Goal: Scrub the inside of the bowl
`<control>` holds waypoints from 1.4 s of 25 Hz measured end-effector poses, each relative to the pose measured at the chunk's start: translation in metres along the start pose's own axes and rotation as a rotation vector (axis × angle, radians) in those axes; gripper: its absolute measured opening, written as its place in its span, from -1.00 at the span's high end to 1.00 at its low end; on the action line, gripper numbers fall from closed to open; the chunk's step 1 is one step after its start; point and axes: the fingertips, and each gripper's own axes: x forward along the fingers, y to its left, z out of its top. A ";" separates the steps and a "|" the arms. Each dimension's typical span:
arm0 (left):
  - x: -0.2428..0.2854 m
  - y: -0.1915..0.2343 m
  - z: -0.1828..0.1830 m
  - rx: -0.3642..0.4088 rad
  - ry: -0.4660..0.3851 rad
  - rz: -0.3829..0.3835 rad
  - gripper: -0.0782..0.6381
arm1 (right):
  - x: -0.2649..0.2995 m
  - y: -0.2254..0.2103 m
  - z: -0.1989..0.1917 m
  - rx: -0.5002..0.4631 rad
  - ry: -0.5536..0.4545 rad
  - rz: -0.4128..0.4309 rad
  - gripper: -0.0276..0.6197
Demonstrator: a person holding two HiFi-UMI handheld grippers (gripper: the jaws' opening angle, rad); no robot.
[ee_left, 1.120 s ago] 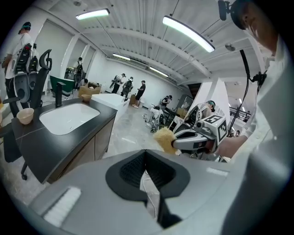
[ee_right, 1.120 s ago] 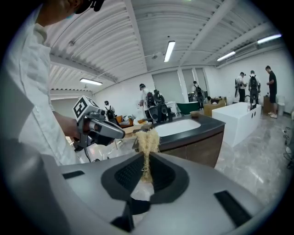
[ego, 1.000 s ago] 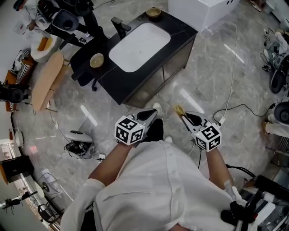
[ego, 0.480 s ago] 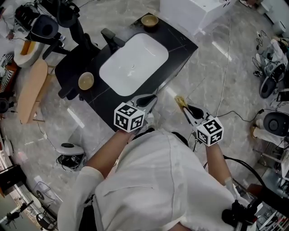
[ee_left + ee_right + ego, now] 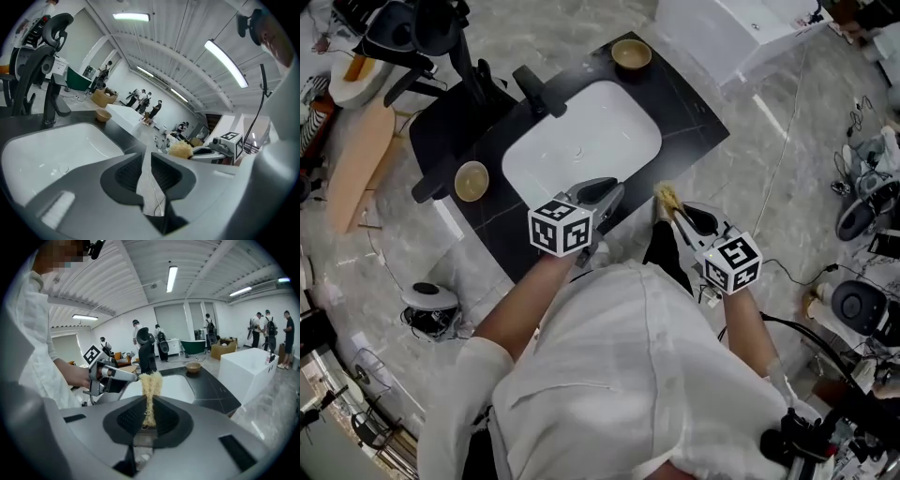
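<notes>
Two tan bowls stand on the black counter: one bowl at its far right corner, the other bowl left of the white sink. My left gripper hovers over the sink's near rim. Its jaws have just been opening and stand a little apart with nothing between them. To its right, at the counter's front edge, my right gripper is shut on a yellow fibrous scrubber. The scrubber sticks up between the right gripper's pads. The far bowl shows beyond it.
A black faucet rises at the sink's far left side. Office chairs crowd the counter's left end. A white box stands to the right of the counter. Cables and gear lie on the marble floor. People stand in the background.
The counter and sink have come closer, and both grippers now reach its front edge. The left gripper's jaws have parted slightly. The right gripper still grips the scrubber.
</notes>
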 end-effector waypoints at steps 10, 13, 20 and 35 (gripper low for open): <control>0.113 0.103 0.085 -0.260 -0.125 0.250 0.60 | 0.051 -0.145 0.055 -0.105 0.041 0.226 0.82; 0.144 0.136 0.112 -0.323 -0.164 0.312 0.57 | 0.055 -0.186 0.063 -0.115 0.059 0.267 0.82; 0.186 0.217 0.139 -0.517 -0.244 0.454 0.47 | 0.060 -0.246 0.062 -0.101 0.100 0.337 0.82; 0.239 0.318 0.151 -0.604 -0.170 0.637 0.37 | 0.054 -0.312 0.040 -0.022 0.150 0.329 0.82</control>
